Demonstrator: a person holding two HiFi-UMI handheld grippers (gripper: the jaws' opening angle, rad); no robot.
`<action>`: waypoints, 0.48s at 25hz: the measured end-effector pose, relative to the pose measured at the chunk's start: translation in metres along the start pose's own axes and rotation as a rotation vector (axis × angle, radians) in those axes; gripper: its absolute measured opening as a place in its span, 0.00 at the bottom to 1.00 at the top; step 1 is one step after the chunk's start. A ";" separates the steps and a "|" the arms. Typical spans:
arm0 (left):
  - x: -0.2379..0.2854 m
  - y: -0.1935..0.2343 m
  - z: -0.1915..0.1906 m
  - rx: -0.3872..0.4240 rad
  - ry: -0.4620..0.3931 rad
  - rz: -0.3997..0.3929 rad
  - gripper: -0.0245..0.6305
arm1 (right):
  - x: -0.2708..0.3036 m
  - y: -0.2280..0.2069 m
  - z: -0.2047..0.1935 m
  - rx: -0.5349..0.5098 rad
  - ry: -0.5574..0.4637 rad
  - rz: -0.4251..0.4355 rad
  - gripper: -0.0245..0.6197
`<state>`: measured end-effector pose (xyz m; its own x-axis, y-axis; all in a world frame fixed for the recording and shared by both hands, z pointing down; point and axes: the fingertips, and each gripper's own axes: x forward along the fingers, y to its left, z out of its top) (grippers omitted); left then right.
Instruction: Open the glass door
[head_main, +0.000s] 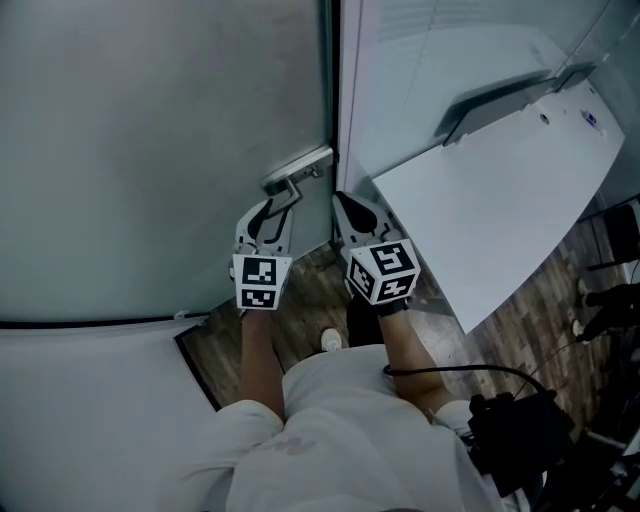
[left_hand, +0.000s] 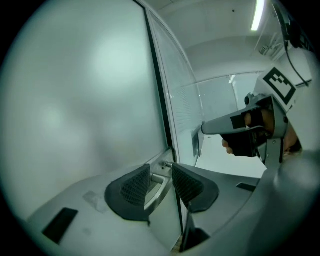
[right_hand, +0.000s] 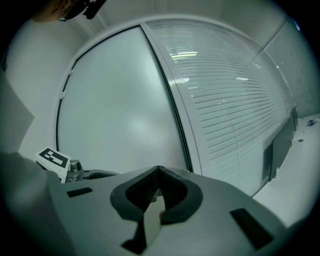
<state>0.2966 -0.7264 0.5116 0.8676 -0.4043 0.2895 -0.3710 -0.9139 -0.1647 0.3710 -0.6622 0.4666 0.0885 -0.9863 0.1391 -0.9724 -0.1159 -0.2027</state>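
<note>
The frosted glass door fills the left of the head view, with its dark edge strip running up the middle. A metal lever handle sticks out near that edge. My left gripper reaches up to it. In the left gripper view the jaws stand apart with the handle in the gap, and neither pad presses on it. My right gripper is shut and empty just right of the handle, by the door edge; its closed tips face the glass.
A fixed glass panel with blinds stands right of the door. A white tabletop juts in at the right. Wood floor lies below, with a black device and cable at the person's right side.
</note>
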 end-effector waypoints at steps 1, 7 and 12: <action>0.005 0.001 -0.005 0.022 0.026 -0.003 0.22 | 0.002 -0.003 -0.002 0.002 0.005 -0.002 0.04; 0.027 0.004 -0.040 0.201 0.169 -0.020 0.27 | 0.016 -0.007 -0.010 0.005 0.028 -0.008 0.04; 0.040 0.003 -0.052 0.313 0.236 -0.035 0.27 | 0.014 -0.007 -0.012 -0.013 0.037 -0.009 0.04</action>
<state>0.3130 -0.7468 0.5720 0.7646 -0.4035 0.5025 -0.1923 -0.8870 -0.4197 0.3766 -0.6738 0.4820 0.0896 -0.9801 0.1771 -0.9744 -0.1231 -0.1884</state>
